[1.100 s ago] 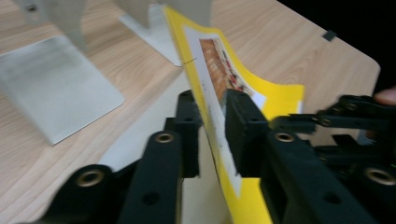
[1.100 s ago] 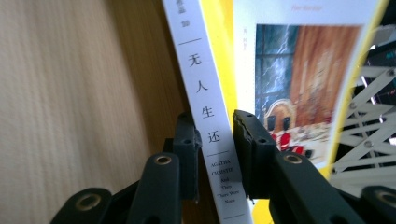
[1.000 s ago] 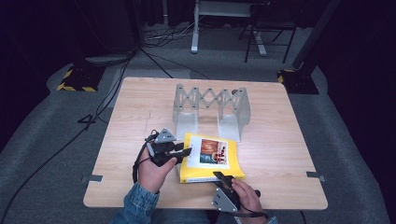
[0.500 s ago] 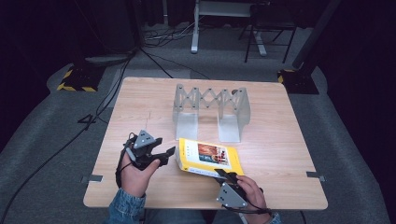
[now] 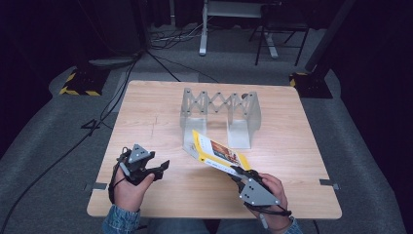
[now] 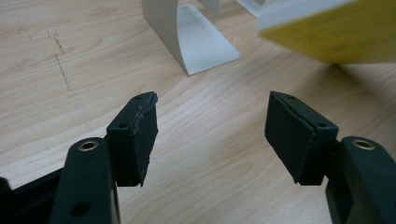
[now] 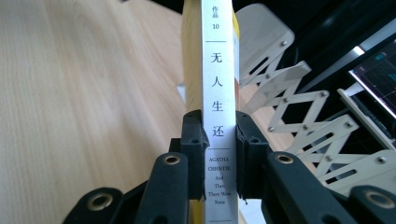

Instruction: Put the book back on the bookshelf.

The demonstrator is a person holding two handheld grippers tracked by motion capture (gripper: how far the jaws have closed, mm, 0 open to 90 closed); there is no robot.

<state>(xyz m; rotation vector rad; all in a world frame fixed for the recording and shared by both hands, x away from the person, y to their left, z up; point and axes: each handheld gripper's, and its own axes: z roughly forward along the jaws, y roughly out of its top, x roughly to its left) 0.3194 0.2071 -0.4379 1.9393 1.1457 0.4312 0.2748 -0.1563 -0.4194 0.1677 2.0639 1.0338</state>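
Right gripper has its fingers clamped on the book — pads pressing on both covers at the spine end, as the right gripper view shows it. White spine faces that camera, with black Chinese characters and "Agatha Christie" printed below. Cover is yellow with a picture panel.

In the high view the book is off the tabletop, tilted, its far corner up toward the rack and its near end in my fingers. It sits just in front of the rack's near feet; can't tell whether that far corner touches the foot plate or clears it.

Rack is a grey metal expanding bookend, scissor lattice between two upright end plates, standing at the middle of the tabletop. Its slots hold nothing.

Left gripper is out to the left near the front edge, well apart from the book. Its fingers have just been opening — they stand wide apart with bare wood between them. In the left gripper view, one rack foot lies ahead and the book's yellow edge is at upper right, blurred.
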